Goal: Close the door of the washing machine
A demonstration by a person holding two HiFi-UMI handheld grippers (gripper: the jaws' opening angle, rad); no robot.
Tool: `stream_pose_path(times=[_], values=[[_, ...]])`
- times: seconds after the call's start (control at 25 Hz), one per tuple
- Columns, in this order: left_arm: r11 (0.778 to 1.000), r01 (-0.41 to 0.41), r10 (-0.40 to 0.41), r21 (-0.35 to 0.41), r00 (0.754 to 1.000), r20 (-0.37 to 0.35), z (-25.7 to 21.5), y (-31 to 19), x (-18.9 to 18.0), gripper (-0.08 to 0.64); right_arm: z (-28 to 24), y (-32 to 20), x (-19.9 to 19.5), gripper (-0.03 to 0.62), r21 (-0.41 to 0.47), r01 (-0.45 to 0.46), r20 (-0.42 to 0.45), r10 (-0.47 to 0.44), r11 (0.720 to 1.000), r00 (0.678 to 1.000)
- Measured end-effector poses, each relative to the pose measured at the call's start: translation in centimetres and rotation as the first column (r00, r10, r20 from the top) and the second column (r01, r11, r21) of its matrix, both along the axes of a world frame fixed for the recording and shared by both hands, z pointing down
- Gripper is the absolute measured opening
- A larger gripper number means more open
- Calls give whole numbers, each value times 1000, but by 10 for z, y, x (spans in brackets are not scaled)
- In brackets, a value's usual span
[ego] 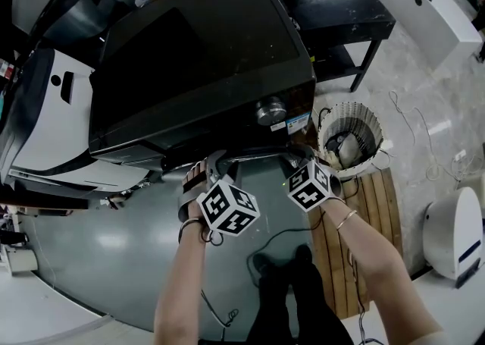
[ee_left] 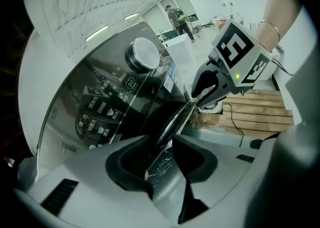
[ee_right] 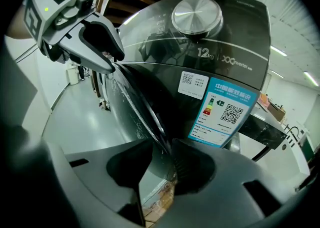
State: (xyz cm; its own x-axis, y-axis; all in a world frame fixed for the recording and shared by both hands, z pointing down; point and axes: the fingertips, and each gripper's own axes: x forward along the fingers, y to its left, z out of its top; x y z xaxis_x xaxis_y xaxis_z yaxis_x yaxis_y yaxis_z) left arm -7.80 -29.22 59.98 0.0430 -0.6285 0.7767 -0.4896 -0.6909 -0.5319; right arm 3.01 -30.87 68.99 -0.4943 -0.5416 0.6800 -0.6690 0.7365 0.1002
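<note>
A black washing machine [ego: 197, 55] with a silver knob [ego: 270, 111] stands in front of me. Its round door [ego: 258, 155] hangs open toward me, and both grippers meet at its front edge. In the left gripper view the door's rim [ee_left: 177, 119] runs between the jaws of my left gripper [ee_left: 160, 164], and a gap shows beside it. My right gripper [ee_right: 157, 167] has its jaws closed against the door's rim [ee_right: 142, 106]. The head view shows the left gripper [ego: 212, 163] and the right gripper [ego: 299, 157] side by side under the control panel.
A white slatted laundry basket [ego: 350, 139] stands right of the machine, beside a wooden pallet [ego: 371, 214]. A black table [ego: 341, 17] is behind it. A white appliance [ego: 53, 131] is at the left and a white device [ego: 455, 233] at the right. Cables [ego: 265, 241] lie on the grey floor.
</note>
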Motion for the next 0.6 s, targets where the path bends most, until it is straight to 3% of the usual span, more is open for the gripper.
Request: stream_pose_path(times=[0.28,0.6], values=[[995,94,-91,26,991,-100,-22,19,-2,154,-33,19,2,126,-6,-36,84,37,999,996],[970,236,-218,52,947,-234,-53,52,-12,137,-77,54,-3,106,-35,-78,195,83,996,977]])
